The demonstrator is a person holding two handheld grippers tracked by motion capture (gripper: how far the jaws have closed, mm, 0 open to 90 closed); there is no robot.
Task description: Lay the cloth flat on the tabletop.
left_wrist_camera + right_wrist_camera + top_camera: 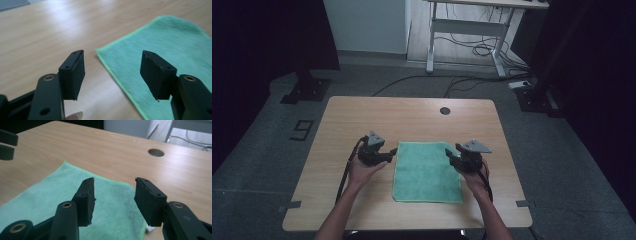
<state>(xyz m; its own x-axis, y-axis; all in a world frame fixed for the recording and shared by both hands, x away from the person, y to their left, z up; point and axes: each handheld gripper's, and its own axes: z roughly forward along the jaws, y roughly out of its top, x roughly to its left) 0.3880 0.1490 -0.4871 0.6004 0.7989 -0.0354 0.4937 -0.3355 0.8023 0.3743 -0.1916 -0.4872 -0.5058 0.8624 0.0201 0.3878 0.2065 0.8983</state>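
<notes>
At nine o'clock of the green cloth, the left gripper hovers with jaws apart over its left edge. The cloth lies flat mid-table. At three o'clock, the right gripper holds its jaws apart over the cloth's far right corner.

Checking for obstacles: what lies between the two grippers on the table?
The green cloth, flat on the table, lies between the left gripper and right gripper, per the high view.
</notes>
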